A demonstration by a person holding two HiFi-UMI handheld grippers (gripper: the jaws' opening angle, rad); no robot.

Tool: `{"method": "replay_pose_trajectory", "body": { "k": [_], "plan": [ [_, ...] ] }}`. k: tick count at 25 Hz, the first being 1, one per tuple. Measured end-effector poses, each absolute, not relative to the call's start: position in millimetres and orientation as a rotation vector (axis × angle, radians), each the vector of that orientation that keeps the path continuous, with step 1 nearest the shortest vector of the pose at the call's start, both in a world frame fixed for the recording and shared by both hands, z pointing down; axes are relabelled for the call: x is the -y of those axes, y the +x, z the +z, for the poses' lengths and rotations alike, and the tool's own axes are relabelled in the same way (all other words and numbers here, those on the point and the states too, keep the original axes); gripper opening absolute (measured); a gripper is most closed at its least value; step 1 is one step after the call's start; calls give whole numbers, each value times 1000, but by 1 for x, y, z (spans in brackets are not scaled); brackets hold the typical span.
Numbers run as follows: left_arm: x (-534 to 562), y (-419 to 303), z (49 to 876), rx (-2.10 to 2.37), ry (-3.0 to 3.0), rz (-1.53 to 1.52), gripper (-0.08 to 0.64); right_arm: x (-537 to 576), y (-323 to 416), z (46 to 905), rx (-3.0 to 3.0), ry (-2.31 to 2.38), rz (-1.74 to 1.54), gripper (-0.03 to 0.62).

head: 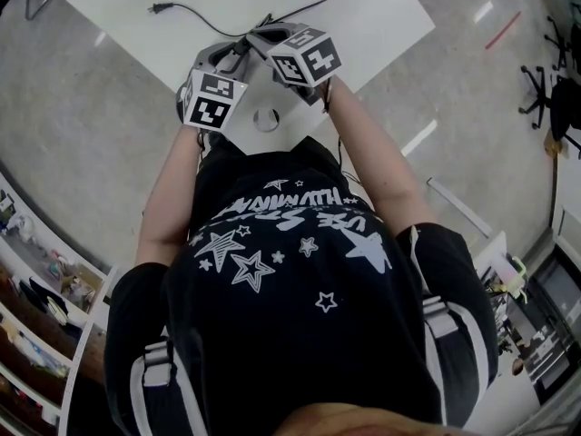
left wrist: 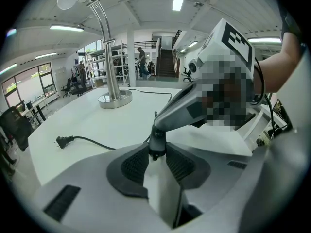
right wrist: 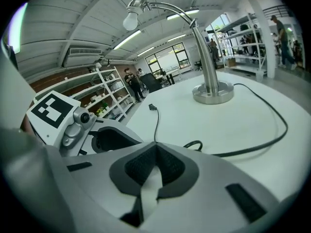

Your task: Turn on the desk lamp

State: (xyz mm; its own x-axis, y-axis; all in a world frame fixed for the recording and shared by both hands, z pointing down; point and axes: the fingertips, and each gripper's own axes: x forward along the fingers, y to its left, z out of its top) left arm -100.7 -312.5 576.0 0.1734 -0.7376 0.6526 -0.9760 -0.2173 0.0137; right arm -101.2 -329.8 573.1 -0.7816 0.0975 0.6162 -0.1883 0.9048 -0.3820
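The chrome desk lamp [left wrist: 109,47] stands far back on the white table [head: 363,16], its arm curving to a white bulb [right wrist: 130,19] that shows no clear glow. Its black cord [right wrist: 272,130] loops over the table and ends in a loose plug [left wrist: 60,141]. My left gripper [left wrist: 156,152] is shut on a small black piece on the cord, apparently the inline switch [left wrist: 155,144]. My right gripper [right wrist: 154,149] is shut, its tips coming down onto that same piece from the right. In the head view both grippers meet above the near table edge.
The lamp's round base [head: 266,119] sits close to the table's near edge. Shelves with goods [head: 36,289] line the left, and an office chair [head: 545,89] stands at the right. People stand far off in the room.
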Motion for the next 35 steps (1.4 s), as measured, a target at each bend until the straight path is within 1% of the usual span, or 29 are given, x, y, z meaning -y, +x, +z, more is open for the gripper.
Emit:
{"method": "replay_pose_trajectory", "body": {
  "k": [11, 16, 20, 30, 35],
  "plan": [
    [309, -108, 575, 1604, 2028, 657, 126, 321, -104, 568, 2433, 127, 499, 5],
    [305, -108, 569, 1555, 2052, 559, 127, 314, -94, 557, 2474, 236, 578, 5],
    [304, -113, 555, 1553, 2128, 541, 127, 318, -83, 544, 2494, 377, 612, 5],
    [263, -129, 531, 1478, 2247, 511, 127, 294, -74, 514, 2511, 644, 641, 5],
    [234, -142, 501, 1468, 2331, 415, 127, 262, -80, 514, 2529, 720, 663, 5]
  ]
}}
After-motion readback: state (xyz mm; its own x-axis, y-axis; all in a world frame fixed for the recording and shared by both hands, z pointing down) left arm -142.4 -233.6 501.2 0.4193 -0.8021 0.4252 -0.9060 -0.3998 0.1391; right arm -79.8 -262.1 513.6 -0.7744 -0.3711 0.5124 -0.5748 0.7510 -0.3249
